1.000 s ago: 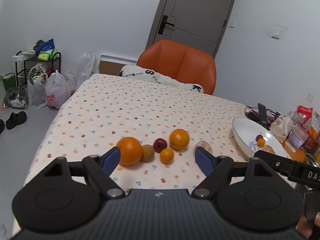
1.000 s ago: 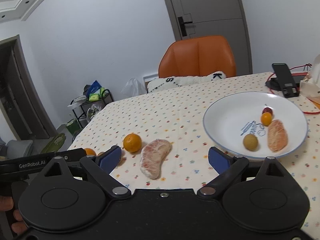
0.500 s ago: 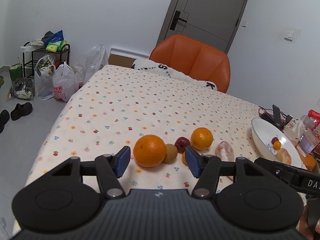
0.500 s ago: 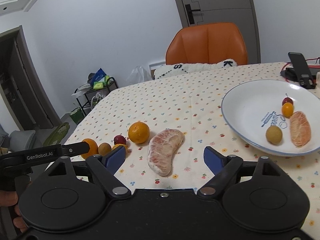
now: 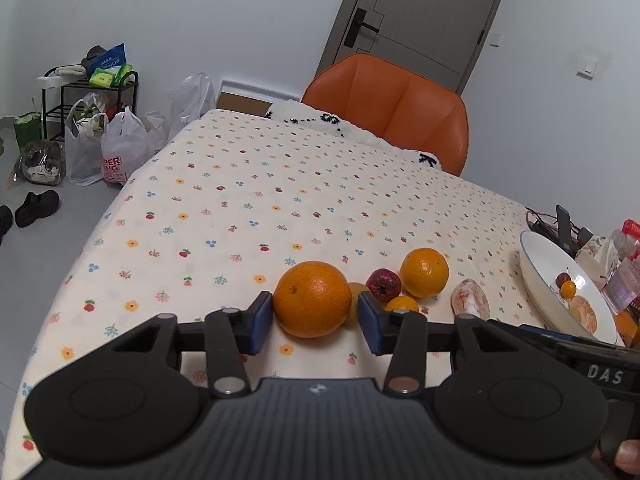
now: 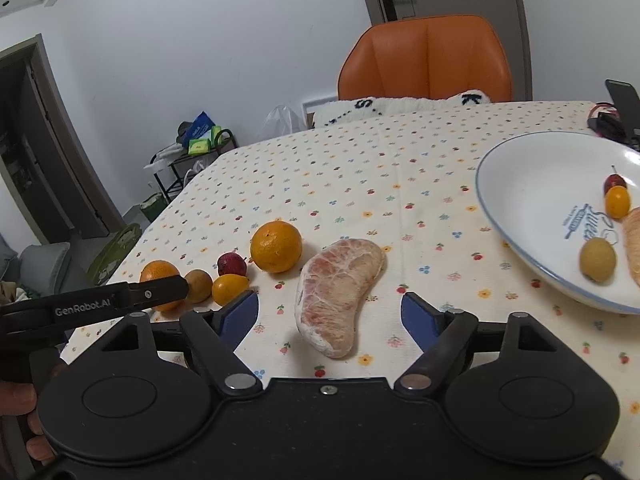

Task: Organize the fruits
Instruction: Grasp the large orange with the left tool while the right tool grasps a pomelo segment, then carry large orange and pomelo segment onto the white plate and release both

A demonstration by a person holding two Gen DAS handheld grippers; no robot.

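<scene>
Left gripper (image 5: 316, 316) brackets the large orange (image 5: 313, 299), jaws apart; right gripper (image 6: 330, 314) gapes around the peeled pomelo segment (image 6: 338, 296), bare tablecloth (image 6: 400, 168) beyond.

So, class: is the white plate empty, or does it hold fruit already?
It holds fruit. The plate carries a red fruit, a small orange one, a yellow-green one and a peeled segment.

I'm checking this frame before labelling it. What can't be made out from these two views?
- Left wrist view: whether the left gripper pads touch the big orange; the right pad shows a gap.
- Same view: small brown fruit, mostly behind that orange.
- Right wrist view: plate and one pomelo segment, cut by the right edge.
</scene>
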